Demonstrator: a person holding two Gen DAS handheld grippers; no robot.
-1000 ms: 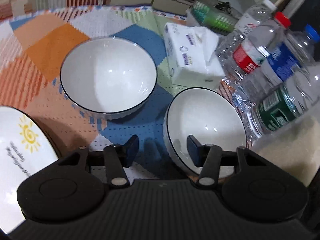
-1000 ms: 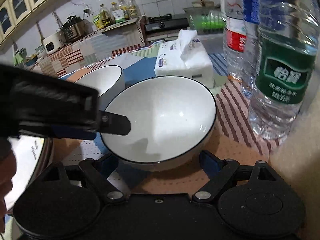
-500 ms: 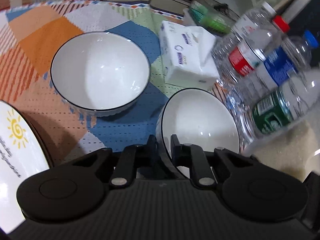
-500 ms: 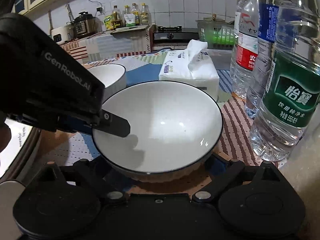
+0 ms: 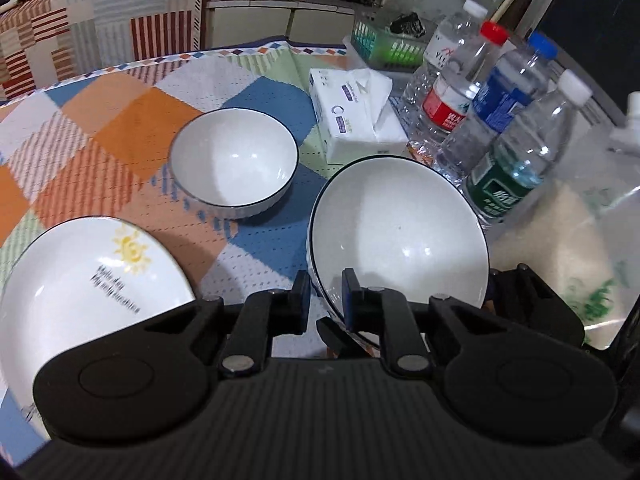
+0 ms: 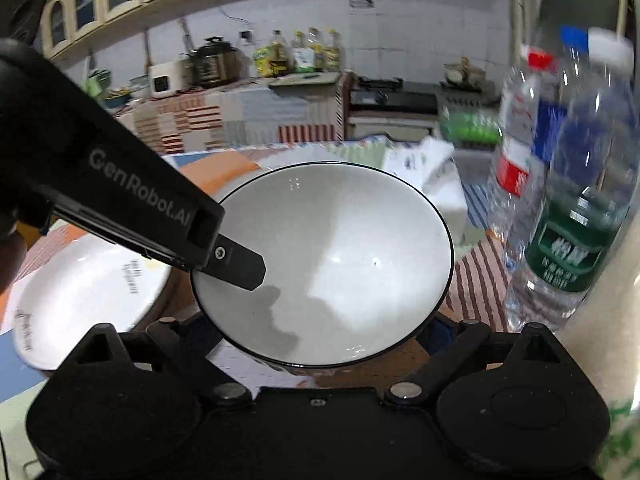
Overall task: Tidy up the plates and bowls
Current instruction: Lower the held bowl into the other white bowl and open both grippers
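My left gripper (image 5: 325,298) is shut on the rim of a white bowl with a dark rim (image 5: 400,236) and holds it lifted and tilted above the cloth. The same bowl (image 6: 332,256) fills the right wrist view, with the left gripper's finger (image 6: 236,266) clamped on its left rim. My right gripper (image 6: 320,336) is open beneath the bowl, its fingertips hidden by it. A second white bowl (image 5: 234,160) sits on the cloth further back. A white plate with a sun print (image 5: 84,292) lies at the left, and shows in the right wrist view (image 6: 92,292).
A tissue pack (image 5: 356,116) lies behind the bowls. Several water bottles (image 5: 508,152) stand close at the right, also in the right wrist view (image 6: 568,200). A green basket (image 5: 384,46) sits at the back. The patchwork tablecloth (image 5: 120,132) covers the table.
My left gripper, open a second ago, closed on the bowl's rim and has lifted and tilted it. The right gripper stays open under the bowl.
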